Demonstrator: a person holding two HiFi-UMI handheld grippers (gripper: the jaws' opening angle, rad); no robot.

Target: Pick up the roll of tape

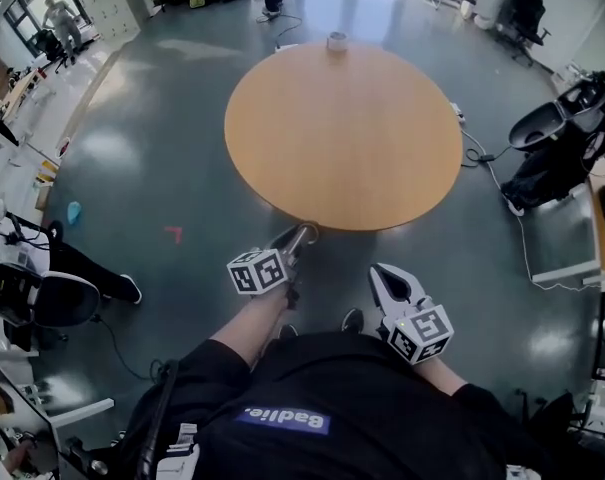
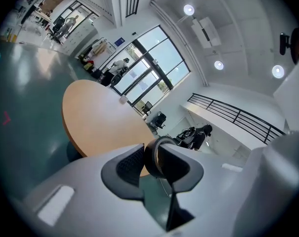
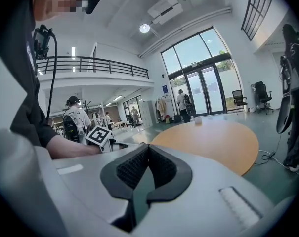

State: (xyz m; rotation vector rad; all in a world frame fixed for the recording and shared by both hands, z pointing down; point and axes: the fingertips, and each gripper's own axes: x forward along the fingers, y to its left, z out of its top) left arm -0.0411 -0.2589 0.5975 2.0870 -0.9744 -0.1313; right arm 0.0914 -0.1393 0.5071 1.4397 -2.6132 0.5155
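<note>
A dark roll of tape [image 2: 160,141] stands on edge between the pads of my left gripper [image 2: 151,153], which is shut on it. In the head view the left gripper [image 1: 302,234] hangs in the air just before the near rim of the round wooden table [image 1: 342,128], with its marker cube [image 1: 257,271] behind it. My right gripper [image 1: 386,282] is lower and to the right, close to the person's body. Its pads [image 3: 161,164] meet at the tips with nothing between them.
A small pale cylinder [image 1: 337,40] sits at the table's far edge. A baby stroller [image 1: 557,143] and a cable [image 1: 482,153] lie right of the table. Desks and an office chair [image 1: 42,298] line the left. People stand far off near the glass doors [image 3: 203,95].
</note>
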